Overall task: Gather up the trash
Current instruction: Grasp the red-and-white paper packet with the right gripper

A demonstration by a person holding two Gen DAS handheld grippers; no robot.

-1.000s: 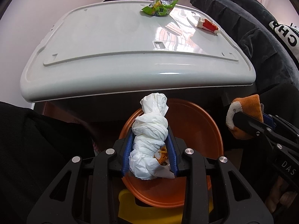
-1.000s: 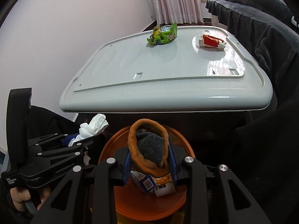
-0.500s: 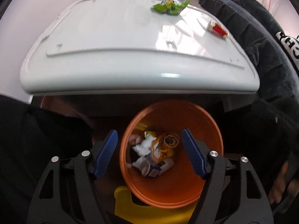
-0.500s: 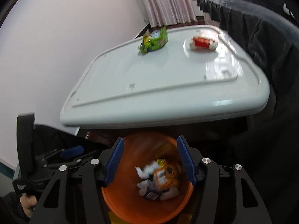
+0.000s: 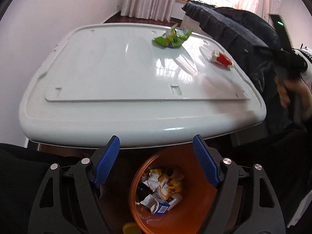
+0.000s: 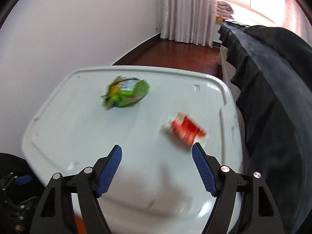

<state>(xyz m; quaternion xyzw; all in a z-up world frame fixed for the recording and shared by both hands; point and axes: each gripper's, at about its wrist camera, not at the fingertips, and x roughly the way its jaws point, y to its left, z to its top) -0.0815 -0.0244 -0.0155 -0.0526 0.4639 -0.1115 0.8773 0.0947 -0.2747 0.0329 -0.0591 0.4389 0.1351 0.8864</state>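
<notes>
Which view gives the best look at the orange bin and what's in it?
The left wrist view. It looks down into the orange bin, showing the crumpled paper, wrappers and a small carton inside. The right wrist view, blurred, shows only an orange sliver at its bottom edge and none of the contents.

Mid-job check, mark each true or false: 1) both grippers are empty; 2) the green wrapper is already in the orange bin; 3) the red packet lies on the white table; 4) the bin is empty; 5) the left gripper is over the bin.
1) True: the left gripper and right gripper stand open, nothing between the pads.
2) False: the green wrapper lies on the white table.
3) True: the red packet is on it.
4) False: the orange bin holds crumpled trash.
5) True.
</notes>
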